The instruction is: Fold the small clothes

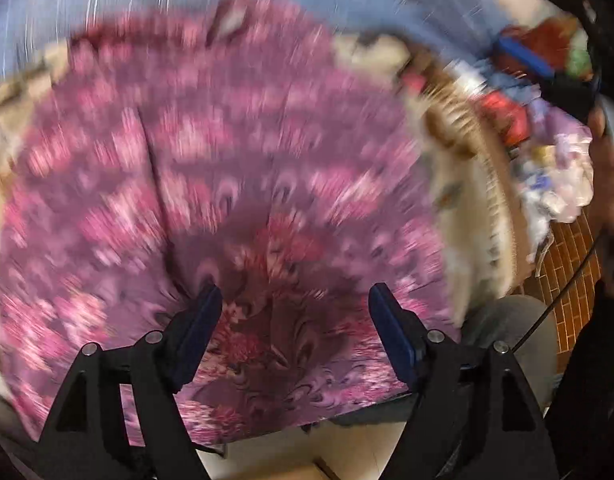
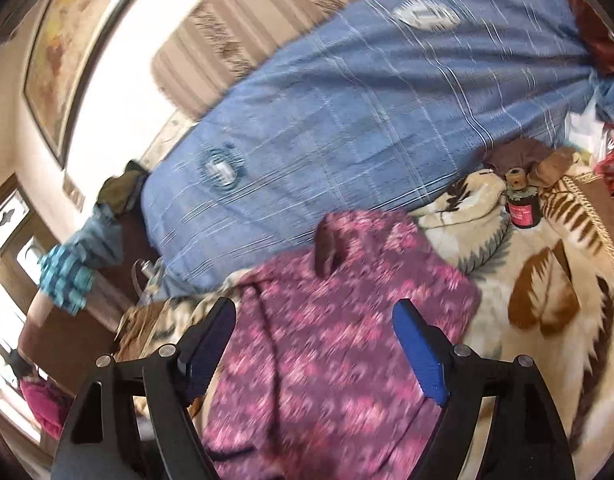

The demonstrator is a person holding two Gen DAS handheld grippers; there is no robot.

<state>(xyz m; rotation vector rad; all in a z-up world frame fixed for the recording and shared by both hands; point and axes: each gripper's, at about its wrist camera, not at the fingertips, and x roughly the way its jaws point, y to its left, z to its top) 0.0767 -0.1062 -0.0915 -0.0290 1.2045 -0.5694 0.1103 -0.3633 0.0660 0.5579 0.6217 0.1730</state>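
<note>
On the bed, the purple-and-pink patterned garment lies flat on the cream-and-brown leaf-print blanket, against the long blue striped bolster at the blanket's far edge. The left gripper and right gripper both hang released above the garment, jaws spread, nothing between them. Near the blanket's far right corner stands a small dark bottle; its pink label is too blurred to read.
</note>
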